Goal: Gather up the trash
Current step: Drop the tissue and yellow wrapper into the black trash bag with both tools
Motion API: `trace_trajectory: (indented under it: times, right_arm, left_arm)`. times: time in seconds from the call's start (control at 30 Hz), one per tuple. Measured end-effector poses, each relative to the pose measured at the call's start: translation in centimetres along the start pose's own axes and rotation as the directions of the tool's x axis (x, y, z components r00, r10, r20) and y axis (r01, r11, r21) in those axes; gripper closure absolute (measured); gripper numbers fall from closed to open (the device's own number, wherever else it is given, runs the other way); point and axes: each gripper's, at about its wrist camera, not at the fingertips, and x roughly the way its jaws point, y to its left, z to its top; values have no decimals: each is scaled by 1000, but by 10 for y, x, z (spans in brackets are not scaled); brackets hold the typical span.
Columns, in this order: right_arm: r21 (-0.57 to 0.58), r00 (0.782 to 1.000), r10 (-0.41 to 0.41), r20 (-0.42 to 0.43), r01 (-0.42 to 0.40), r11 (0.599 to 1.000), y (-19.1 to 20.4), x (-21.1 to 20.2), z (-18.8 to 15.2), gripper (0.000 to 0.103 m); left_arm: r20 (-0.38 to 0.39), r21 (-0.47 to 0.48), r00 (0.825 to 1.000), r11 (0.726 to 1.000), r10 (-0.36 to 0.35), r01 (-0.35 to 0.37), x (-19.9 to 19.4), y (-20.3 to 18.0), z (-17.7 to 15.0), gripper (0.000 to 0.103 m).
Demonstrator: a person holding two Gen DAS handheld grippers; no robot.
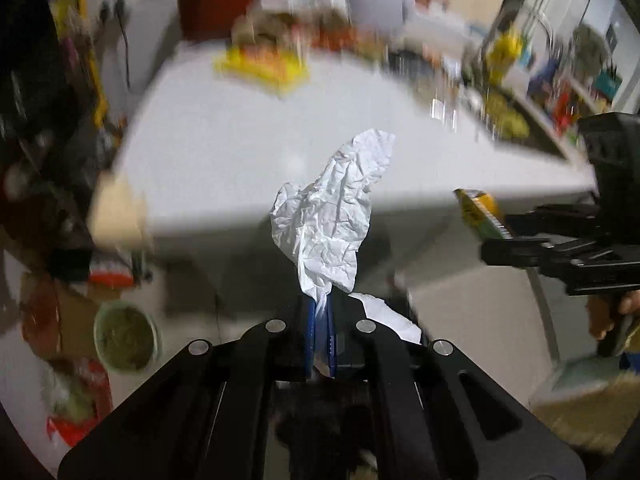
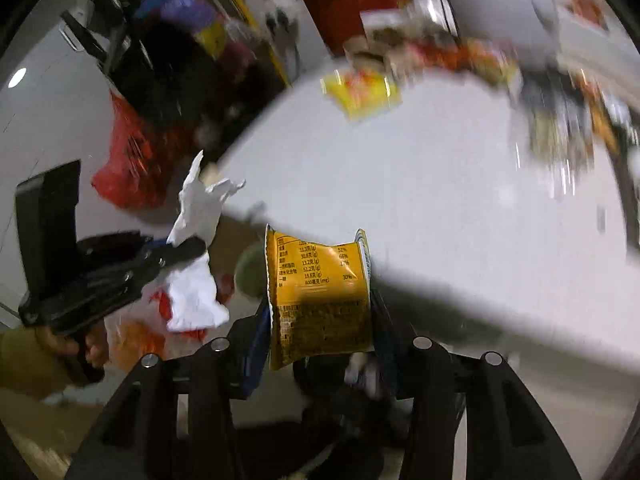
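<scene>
Taking the white surface [image 1: 248, 152] as the landmark: at its near left corner, the left gripper [image 1: 320, 320] pointed steeply down toward the edge, its jaws pressed together on a crumpled white paper [image 1: 332, 216] that stood up from the blue pads. In the right wrist view this same gripper [image 2: 176, 254] appeared off the surface's left edge, carried in a hand [image 2: 76, 346] with a tan sleeve, the paper [image 2: 196, 216] sticking out above and below its jaws. Further right, at the surface's near edge, the right gripper [image 2: 320, 320] angled down, pinching a yellow snack packet [image 2: 320, 292] printed with a nutrition table. The left wrist view showed that gripper [image 1: 500, 236] side-on off the surface's right edge, with the packet [image 1: 480, 212] held out over the edge. Only that view showed a green bowl [image 1: 126, 338] on the floor below the surface's left corner. Both views were blurred; another yellow wrapper [image 1: 260, 66] lay at the surface's far side.
</scene>
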Motion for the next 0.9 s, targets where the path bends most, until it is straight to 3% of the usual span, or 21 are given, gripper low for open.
trace_trajectory:
  times: [0.13,0.33,0.37,0.4,0.43,0.47,0.53,0.6,0.63,0.77,0.9]
  right_arm:
    - [101,991,-29,-133,42,994,-19,45,-60,57]
    - [232,957,-74,-281,142,962,-67,147,-122,57]
    - [245,947,-87,-309,168,955,-74,164,-130,52]
    - [271,939,-92,-332,188,944,-83,180,-139,47]
    - [283,936,-95,-340,198,938,-88,187,-146,40]
    - [293,931,-108,-348,217,931,-97,200,-151,29]
    - [282,913,-161,-376,278,918,-108,219,-156,19]
    - [268,898,-185,-398,307,913,-117,230,-160,20]
    - [267,891,-193,-411,320,909,-120,234,-159,20]
    - [286,901,-185,-393,310,907,-124,227,-159,20]
    - [309,916,-169,-363,290,906,-122,207,-151,20]
  left_arm:
    - [-156,9,988,1000,16,-15,63,-2,-49,99]
    - [-337,-30,939,996,68,-83,178,6,-106,98]
    - [-363,-29,927,994,90,-108,195,8,-112,90]
    - [-386,-32,916,991,106,-128,208,11,-116,69]
    - [-408,-39,904,987,127,-157,223,15,-121,54]
    - [-415,-39,896,981,159,-192,235,18,-125,32]
    - [-425,-46,886,973,184,-224,249,27,-132,28]
    - [-484,-46,851,965,203,-256,268,34,-137,27]
    - [-494,-44,844,964,208,-263,271,37,-137,27]
    - [-491,-55,847,964,202,-261,268,47,-138,27]
    - [-469,-85,871,974,146,-209,252,39,-126,27]
